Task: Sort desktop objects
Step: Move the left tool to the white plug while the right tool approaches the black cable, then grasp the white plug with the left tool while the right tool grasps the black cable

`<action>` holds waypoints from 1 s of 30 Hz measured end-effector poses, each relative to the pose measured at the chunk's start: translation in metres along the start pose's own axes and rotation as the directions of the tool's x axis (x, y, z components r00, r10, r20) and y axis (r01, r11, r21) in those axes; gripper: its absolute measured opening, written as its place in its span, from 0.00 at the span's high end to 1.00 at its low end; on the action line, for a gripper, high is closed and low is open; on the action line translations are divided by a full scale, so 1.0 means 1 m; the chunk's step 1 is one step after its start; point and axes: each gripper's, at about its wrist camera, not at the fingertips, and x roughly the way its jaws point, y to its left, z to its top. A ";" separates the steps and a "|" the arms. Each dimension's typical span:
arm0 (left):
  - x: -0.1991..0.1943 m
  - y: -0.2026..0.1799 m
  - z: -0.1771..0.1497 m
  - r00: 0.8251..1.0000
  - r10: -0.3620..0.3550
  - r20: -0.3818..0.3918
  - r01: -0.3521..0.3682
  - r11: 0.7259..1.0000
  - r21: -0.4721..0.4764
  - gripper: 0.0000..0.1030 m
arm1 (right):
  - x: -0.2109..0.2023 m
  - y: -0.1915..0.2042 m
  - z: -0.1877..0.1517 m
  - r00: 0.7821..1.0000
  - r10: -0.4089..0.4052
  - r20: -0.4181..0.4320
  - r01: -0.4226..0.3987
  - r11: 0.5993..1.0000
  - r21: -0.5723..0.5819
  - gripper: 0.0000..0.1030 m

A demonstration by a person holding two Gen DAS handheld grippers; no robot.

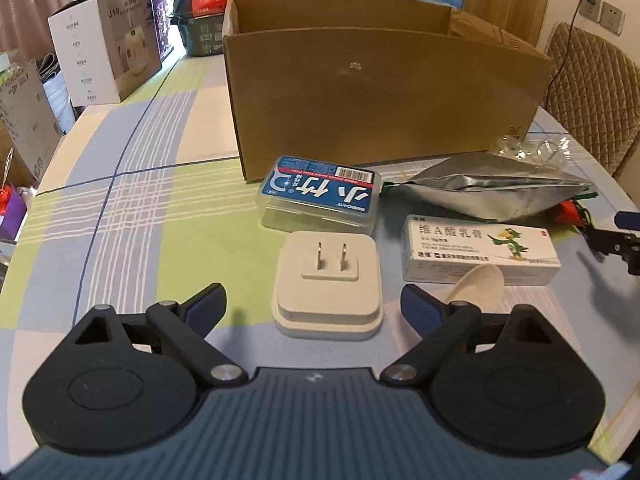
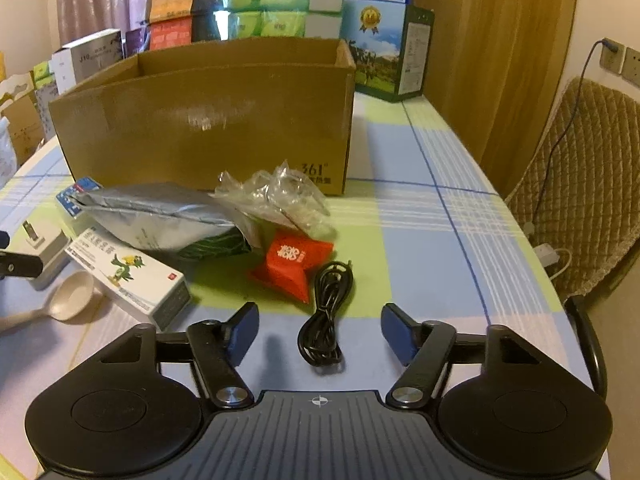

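My left gripper (image 1: 316, 306) stands open around the near end of a white plug adapter (image 1: 328, 284) lying prongs up. Behind the adapter sit a blue-labelled clear floss box (image 1: 320, 196), a white medicine carton (image 1: 480, 254), a beige spoon (image 1: 478, 282) and a silver foil pouch (image 1: 492, 192). My right gripper (image 2: 320, 330) is open over a coiled black cable (image 2: 326, 316); a red paper packet (image 2: 294, 262) and crumpled clear plastic (image 2: 276, 196) lie just beyond it. An open cardboard box (image 1: 380, 96) stands behind all of these.
The checked tablecloth (image 1: 132, 216) covers the table. Stacked product boxes (image 1: 106, 42) and tissue packs (image 2: 280, 4) line the far edge. A padded chair (image 2: 580, 184) stands at the right, with a wall socket and cord above it.
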 end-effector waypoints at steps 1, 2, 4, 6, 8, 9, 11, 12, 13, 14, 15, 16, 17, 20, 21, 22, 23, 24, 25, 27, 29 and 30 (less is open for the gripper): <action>0.002 0.001 0.001 1.000 -0.001 -0.006 0.001 1.000 -0.008 0.12 | 0.002 -0.001 0.000 1.000 0.005 -0.007 -0.005 1.000 0.007 0.45; 0.004 0.001 0.001 1.000 -0.004 -0.014 0.004 1.000 -0.016 0.13 | 0.004 -0.003 0.001 1.000 0.009 -0.015 -0.008 1.000 0.015 0.47; 0.008 0.001 0.002 1.000 -0.008 -0.020 0.008 1.000 -0.020 0.14 | 0.008 -0.005 0.001 1.000 0.001 -0.030 0.000 1.000 0.022 0.53; 0.011 0.000 0.002 1.000 -0.006 -0.025 0.005 1.000 -0.009 0.14 | 0.013 -0.006 0.000 0.999 0.001 -0.052 0.001 0.999 0.032 0.56; 0.013 -0.001 0.002 1.000 -0.009 -0.026 0.008 1.000 -0.003 0.15 | 0.015 -0.006 -0.001 0.998 0.010 -0.068 -0.007 0.999 0.036 0.60; 0.015 -0.001 0.002 1.000 -0.009 -0.029 0.009 1.000 -0.002 0.16 | 0.017 -0.006 -0.001 0.997 0.016 -0.073 -0.013 0.999 0.035 0.62; 0.016 -0.001 0.002 0.999 -0.009 -0.032 0.008 1.000 -0.006 0.20 | 0.016 -0.005 -0.001 0.997 0.016 -0.072 -0.014 0.999 0.032 0.68; 0.017 0.000 0.002 0.999 -0.009 -0.032 0.008 1.000 -0.008 0.22 | 0.016 -0.005 -0.001 0.997 0.015 -0.072 -0.013 0.999 0.031 0.74; 0.018 0.001 0.002 0.999 -0.008 -0.032 0.008 1.000 -0.011 0.23 | 0.015 -0.005 -0.001 0.997 0.012 -0.072 -0.010 1.000 0.030 0.79; 0.018 0.001 0.002 0.999 -0.008 -0.032 0.008 1.000 -0.013 0.23 | 0.015 -0.004 -0.001 0.997 0.010 -0.072 -0.008 1.000 0.028 0.82; 0.019 0.002 0.001 0.999 -0.008 -0.031 0.007 1.000 -0.014 0.26 | 0.015 -0.004 -0.001 0.997 0.008 -0.074 -0.006 1.000 0.029 0.84; 0.020 0.003 0.001 0.999 -0.013 -0.031 0.013 1.000 -0.015 0.27 | 0.014 -0.004 -0.001 0.997 0.009 -0.076 -0.006 1.000 0.030 0.85; 0.020 0.003 0.001 0.999 -0.019 -0.032 0.018 1.000 -0.016 0.28 | 0.014 -0.003 -0.002 0.997 0.009 -0.077 -0.007 0.999 0.032 0.85; 0.020 0.002 0.002 0.999 -0.026 -0.026 0.026 1.000 -0.004 0.35 | 0.013 -0.003 -0.002 0.997 0.016 -0.081 -0.012 0.999 0.044 0.85; 0.020 0.002 0.002 0.999 -0.027 -0.025 0.027 1.000 -0.001 0.37 | 0.013 -0.003 -0.001 0.996 0.017 -0.082 -0.013 0.999 0.048 0.85; 0.021 0.001 0.003 0.999 -0.027 -0.025 0.027 1.000 0.004 0.38 | 0.013 -0.003 -0.001 0.996 0.018 -0.083 -0.013 0.999 0.053 0.86; 0.021 0.000 0.003 0.999 -0.024 -0.025 0.024 1.000 0.011 0.39 | 0.012 -0.004 -0.001 0.996 0.018 -0.083 -0.014 0.998 0.056 0.86; 0.022 -0.001 0.003 0.999 -0.019 -0.025 0.019 1.000 0.021 0.41 | 0.012 -0.003 -0.001 0.996 0.019 -0.083 -0.014 0.998 0.058 0.86; 0.022 -0.002 0.003 1.000 -0.014 -0.024 0.014 0.999 0.032 0.41 | 0.012 -0.003 -0.001 0.996 0.019 -0.083 -0.014 0.998 0.060 0.86; 0.022 -0.003 0.003 1.000 -0.010 -0.027 0.011 0.999 0.034 0.41 | 0.012 -0.003 -0.001 0.996 0.018 -0.083 -0.013 0.998 0.063 0.86; 0.022 -0.003 0.003 1.000 -0.007 -0.030 0.008 0.999 0.033 0.42 | 0.012 -0.003 -0.001 0.997 0.015 -0.079 -0.010 0.998 0.062 0.86; 0.021 -0.004 0.003 0.999 -0.002 -0.033 0.003 0.999 0.034 0.42 | 0.011 -0.003 -0.001 0.997 0.013 -0.077 -0.008 0.998 0.062 0.86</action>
